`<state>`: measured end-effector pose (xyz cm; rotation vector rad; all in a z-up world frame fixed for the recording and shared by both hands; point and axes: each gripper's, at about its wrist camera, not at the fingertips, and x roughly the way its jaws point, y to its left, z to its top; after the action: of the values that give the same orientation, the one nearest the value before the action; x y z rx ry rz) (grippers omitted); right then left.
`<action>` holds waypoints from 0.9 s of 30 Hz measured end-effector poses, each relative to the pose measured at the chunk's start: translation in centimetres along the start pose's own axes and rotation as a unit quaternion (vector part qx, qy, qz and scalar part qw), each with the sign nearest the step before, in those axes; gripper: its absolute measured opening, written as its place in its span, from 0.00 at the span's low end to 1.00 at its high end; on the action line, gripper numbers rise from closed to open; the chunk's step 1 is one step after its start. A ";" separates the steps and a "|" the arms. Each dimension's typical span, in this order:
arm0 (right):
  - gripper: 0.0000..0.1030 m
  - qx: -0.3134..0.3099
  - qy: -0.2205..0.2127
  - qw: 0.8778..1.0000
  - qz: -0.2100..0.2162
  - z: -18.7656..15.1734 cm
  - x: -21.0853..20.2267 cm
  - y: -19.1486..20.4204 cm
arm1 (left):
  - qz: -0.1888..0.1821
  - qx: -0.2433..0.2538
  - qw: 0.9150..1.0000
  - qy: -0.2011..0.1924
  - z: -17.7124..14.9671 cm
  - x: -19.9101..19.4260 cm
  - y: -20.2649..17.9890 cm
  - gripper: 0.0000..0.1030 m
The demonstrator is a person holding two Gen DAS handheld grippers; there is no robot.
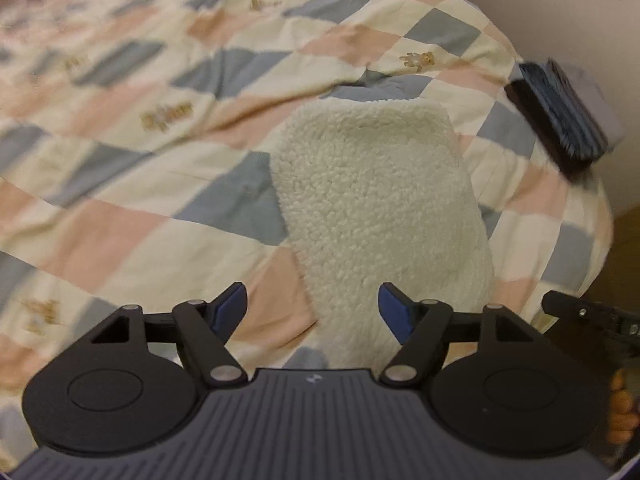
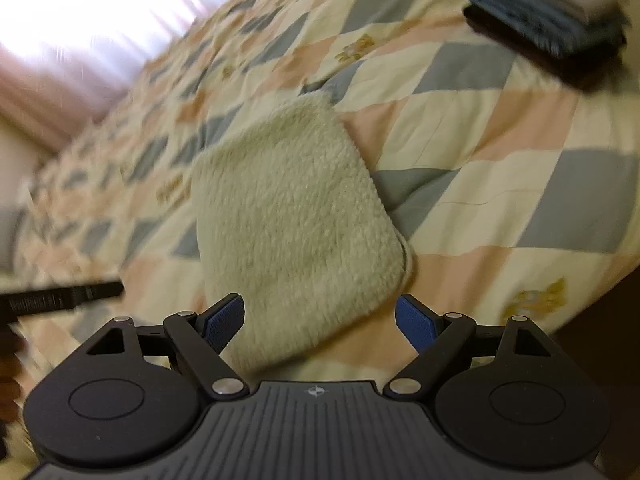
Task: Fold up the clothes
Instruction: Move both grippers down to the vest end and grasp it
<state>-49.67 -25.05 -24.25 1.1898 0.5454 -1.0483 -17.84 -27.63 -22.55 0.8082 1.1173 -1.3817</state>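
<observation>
A cream fleece garment point(image 1: 380, 200) lies folded into a compact rectangle on the checked quilt point(image 1: 120, 200). It also shows in the right wrist view point(image 2: 292, 216). My left gripper point(image 1: 312, 312) is open and empty, just above the garment's near end. My right gripper point(image 2: 320, 320) is open and empty, hovering over the garment's near edge. Part of the right gripper point(image 1: 592, 320) shows at the right edge of the left wrist view, and part of the left gripper point(image 2: 60, 300) at the left edge of the right wrist view.
A stack of dark folded clothes point(image 1: 560, 112) sits near the bed's far right edge, also in the right wrist view point(image 2: 548, 16). The quilt point(image 2: 500, 160) drops off at the right. A bright curtained window point(image 2: 80, 20) lies beyond the bed.
</observation>
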 end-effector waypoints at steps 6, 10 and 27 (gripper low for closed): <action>0.84 0.018 -0.008 0.999 0.025 3.3 4.4 -3.8 | -0.083 -0.055 0.995 0.022 3.2 5.9 3.3 0.76; 0.87 0.020 -0.012 0.998 0.058 5.9 7.9 -5.7 | -0.116 -0.067 0.991 0.022 4.8 9.4 4.1 0.81; 0.93 0.120 0.089 0.960 0.235 9.6 20.4 -12.2 | -0.252 -0.164 0.951 0.068 5.0 18.1 7.8 0.83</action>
<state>-52.82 -41.59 -43.60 1.5463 0.2530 -0.6117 -12.04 -37.77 -39.23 0.3901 1.6921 -1.5063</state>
